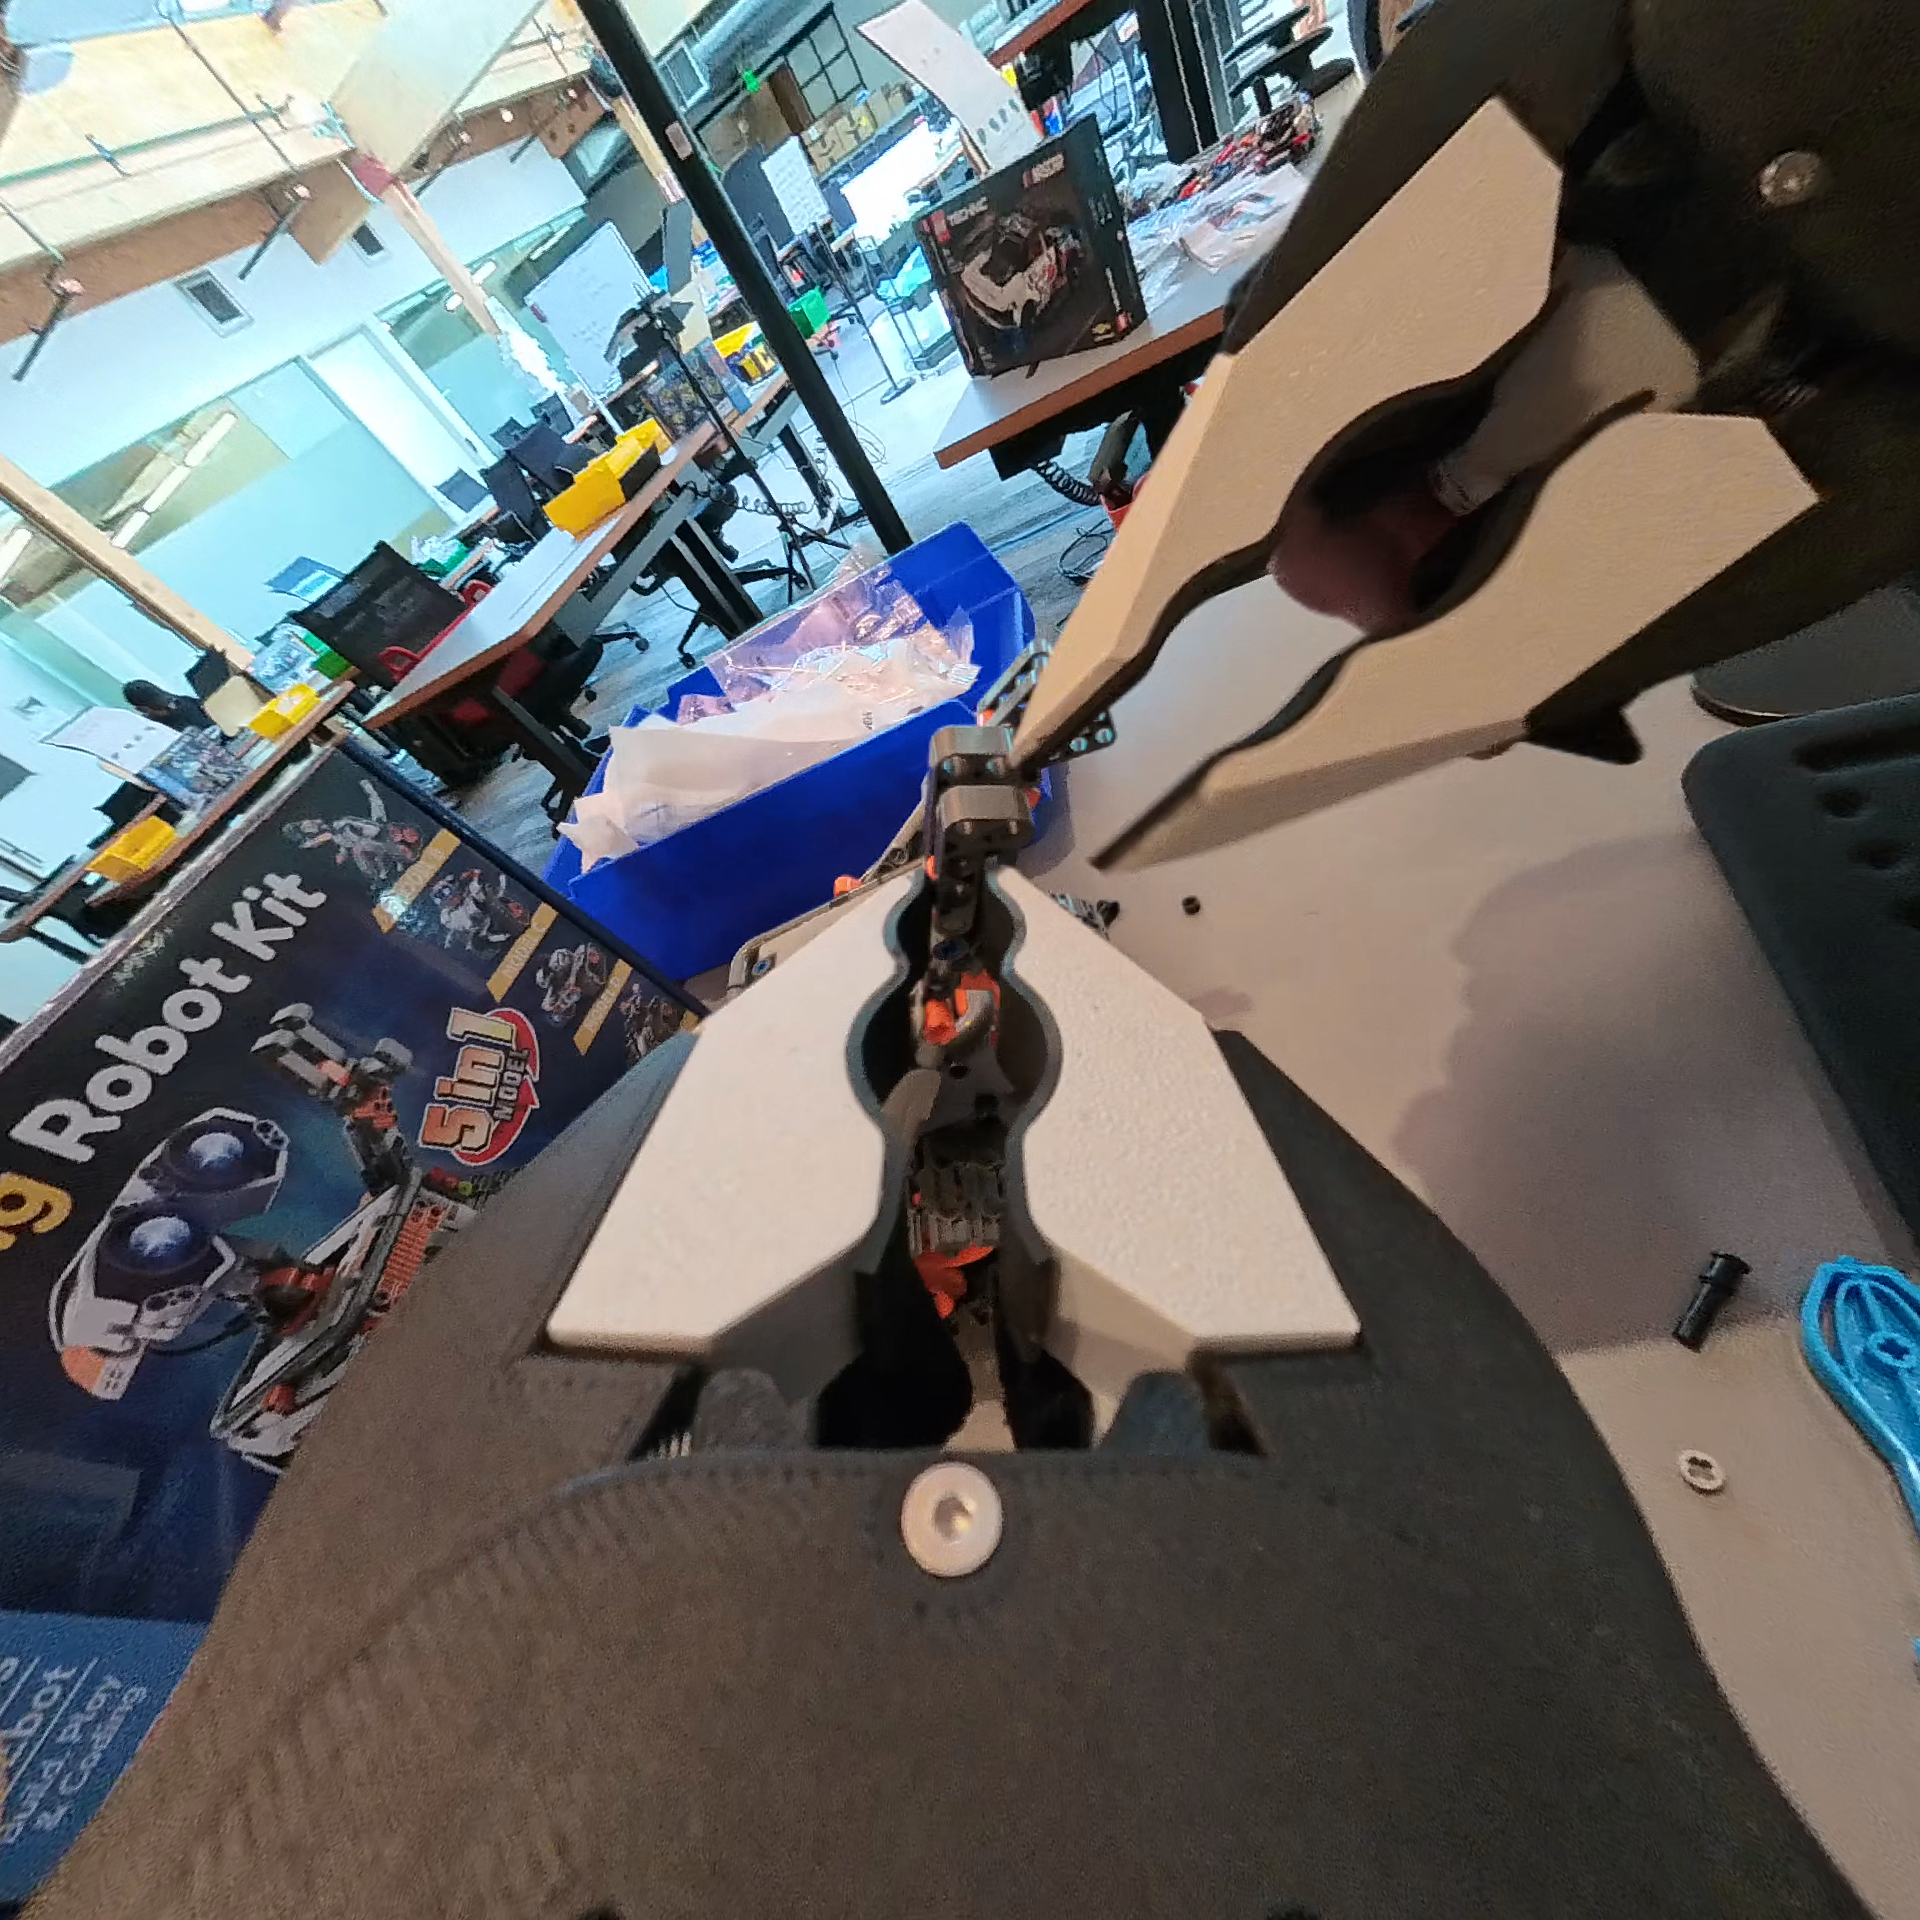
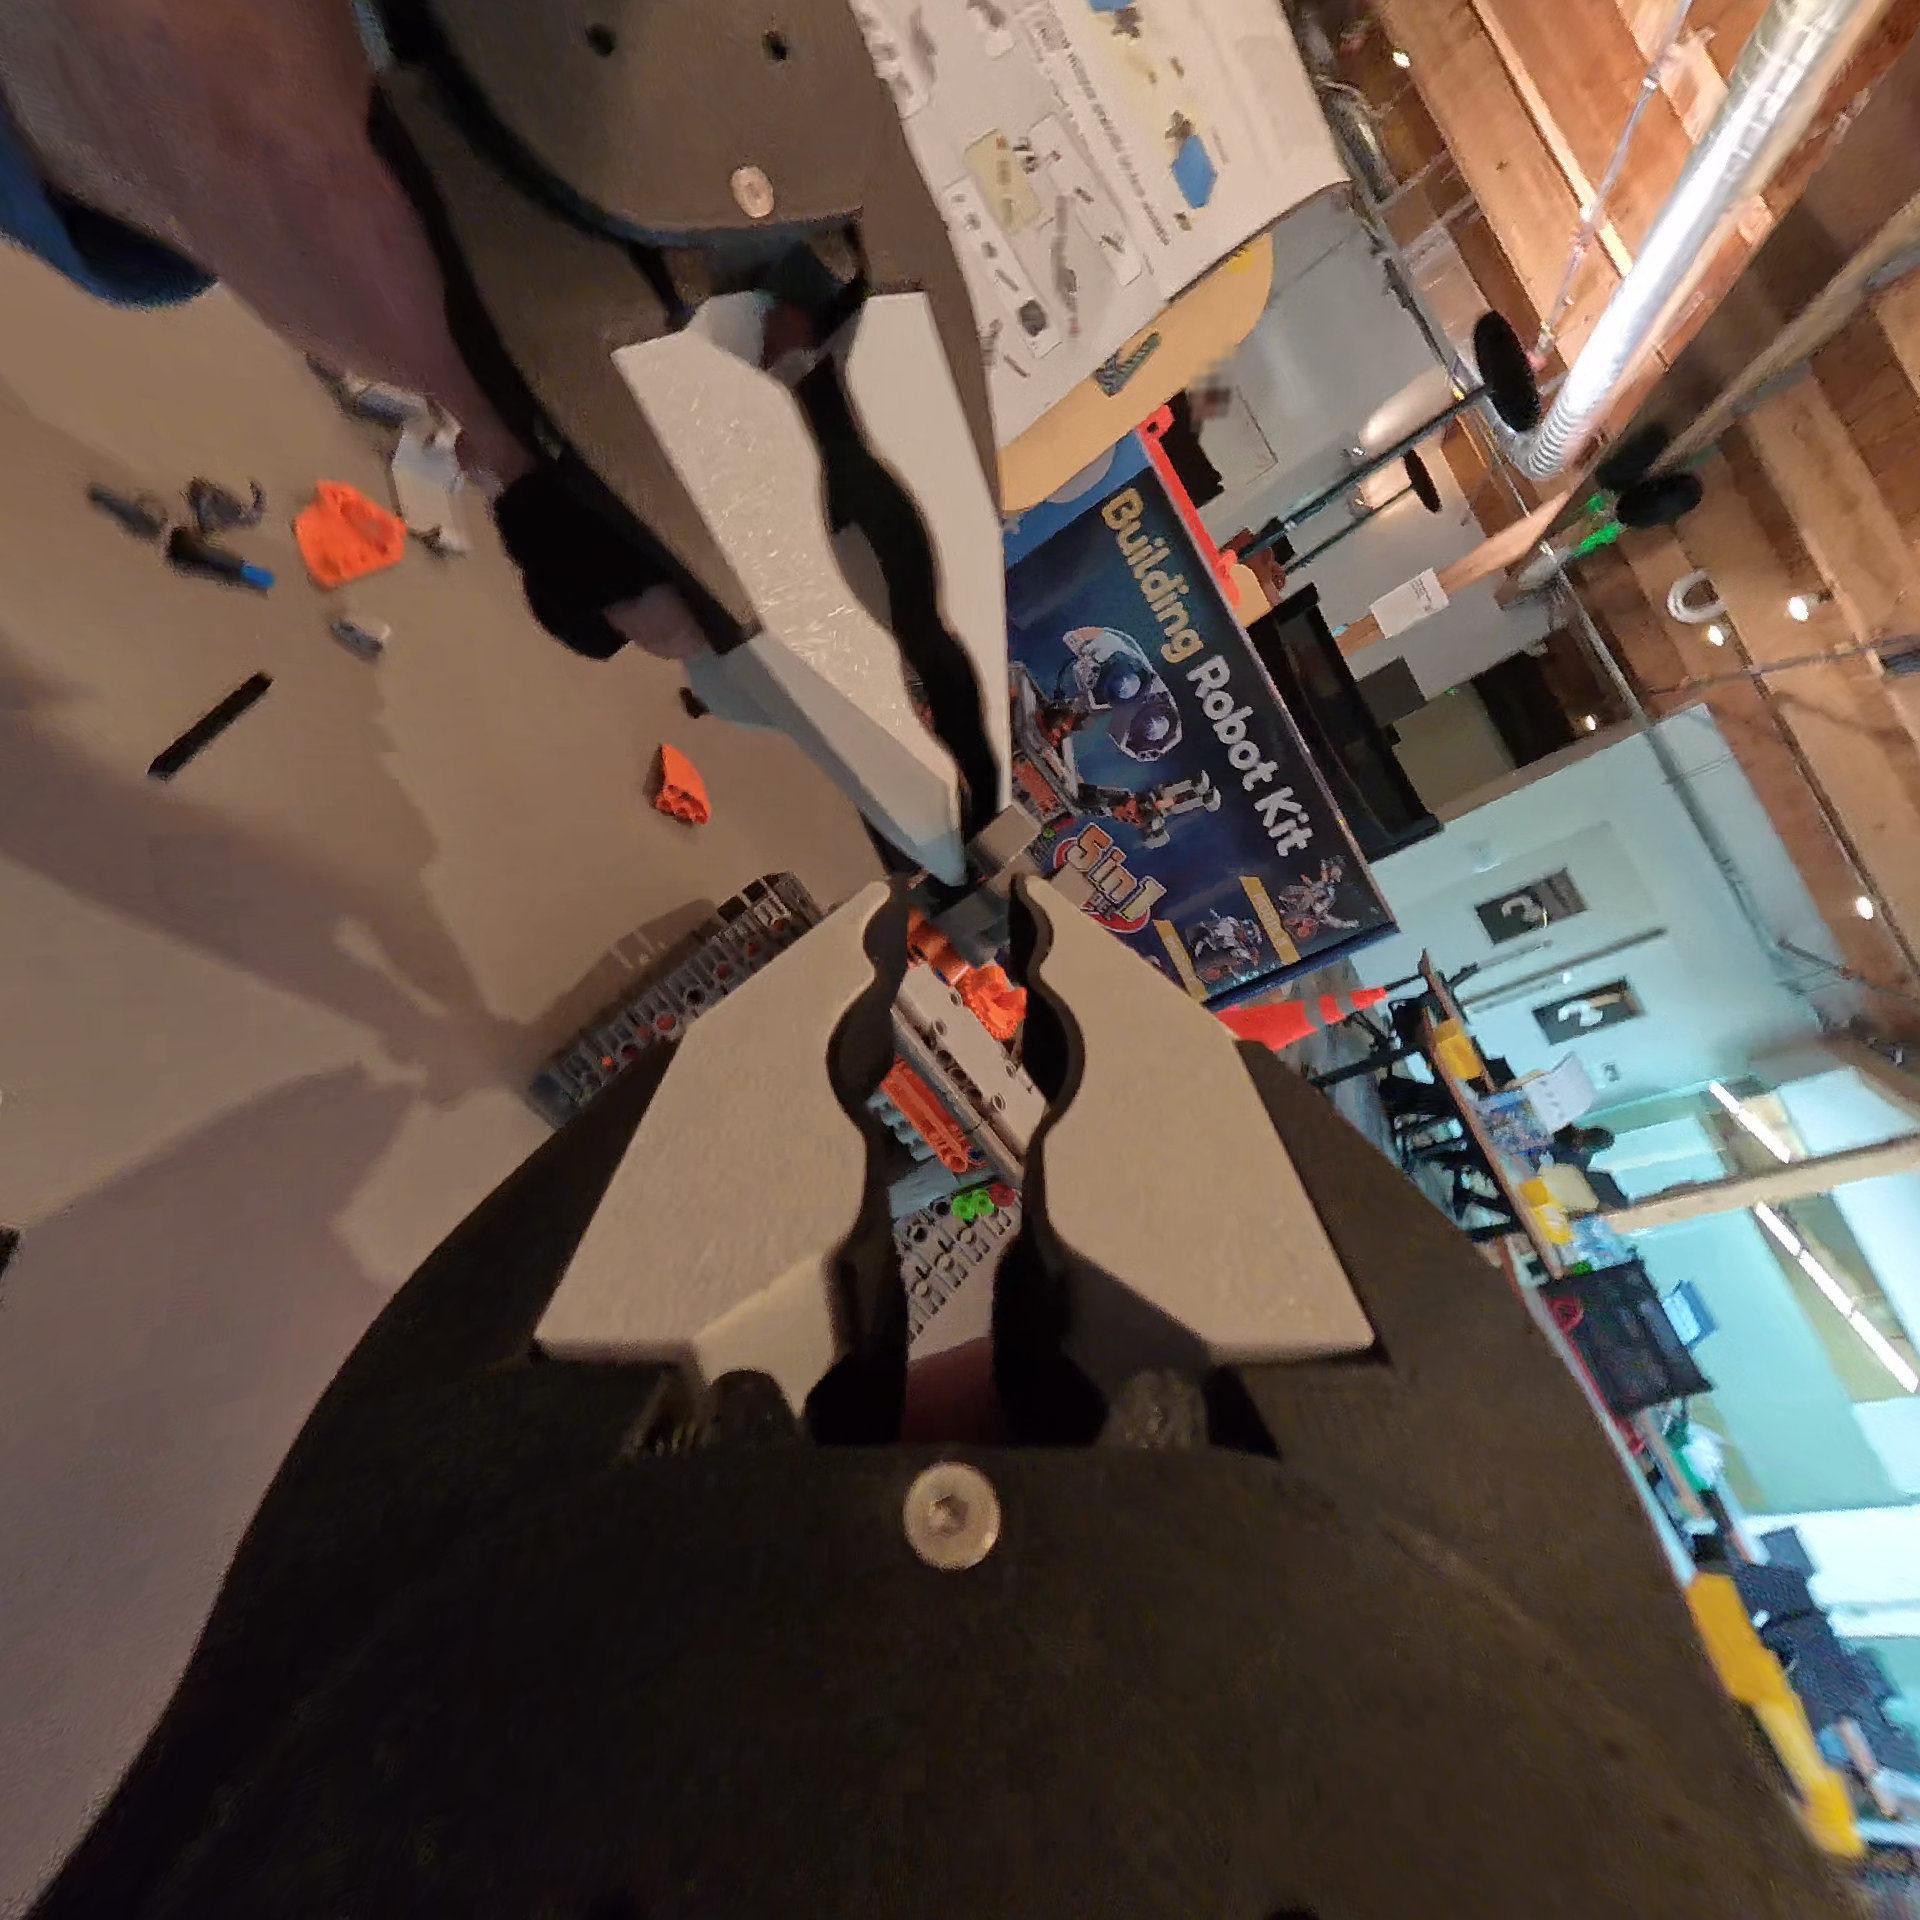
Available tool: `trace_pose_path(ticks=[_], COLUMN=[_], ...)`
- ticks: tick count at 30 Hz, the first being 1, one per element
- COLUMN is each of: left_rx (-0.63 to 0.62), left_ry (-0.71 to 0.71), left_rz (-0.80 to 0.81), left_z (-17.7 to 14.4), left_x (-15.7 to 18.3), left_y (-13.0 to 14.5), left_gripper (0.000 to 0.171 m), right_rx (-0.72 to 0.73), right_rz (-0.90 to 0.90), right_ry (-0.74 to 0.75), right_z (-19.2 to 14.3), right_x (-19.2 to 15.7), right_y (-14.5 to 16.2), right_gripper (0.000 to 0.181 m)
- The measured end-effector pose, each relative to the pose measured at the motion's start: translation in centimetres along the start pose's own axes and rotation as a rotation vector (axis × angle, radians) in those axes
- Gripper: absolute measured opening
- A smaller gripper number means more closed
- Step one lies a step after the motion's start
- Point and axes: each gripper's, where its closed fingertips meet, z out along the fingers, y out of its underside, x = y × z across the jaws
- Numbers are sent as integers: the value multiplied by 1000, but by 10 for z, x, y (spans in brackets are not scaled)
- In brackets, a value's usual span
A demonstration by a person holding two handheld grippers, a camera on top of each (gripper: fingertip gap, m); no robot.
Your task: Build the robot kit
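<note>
Left gripper (image 1: 961,883) jaws squeezing grey-orange brick model (image 1: 956,1039); right gripper (image 2: 961,894) jaws apart, nothing pinched, tips at model top, above tabletop (image 1: 1455,1039).

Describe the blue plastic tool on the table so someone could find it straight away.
Start at the pale grey tabletop right of the left gripper. At its far right edge lies a bright blue, openwork plastic tool, beside a small black peg. It is the only blue piece there.

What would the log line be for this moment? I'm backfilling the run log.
left claw: shut on grey-orange brick model | right claw: tips flank its grey top, grip unclear | table: loose orange parts
</note>
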Motion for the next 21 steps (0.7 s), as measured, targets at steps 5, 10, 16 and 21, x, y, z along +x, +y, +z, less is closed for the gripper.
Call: trace_pose_path(ticks=[5,10,16,21], left_rx=[3,15,13,15], left_ry=[-23,-46,-75,-121], left_rz=[-2,-14,29,93], left_z=[3,4,3,2], left_x=[-2,-4,-4,-6], left_y=[-1,-3,-3,-6], left_gripper=[5,5,4,5], right_rx=[-1,-14,57,68], right_rz=[268,491,612,591], right_ry=[31,31,57,72], right_z=[-4,8,15,15], right_x=[5,3,9,11], right_y=[5,14,12,10], right_gripper=[14,19,7,3])
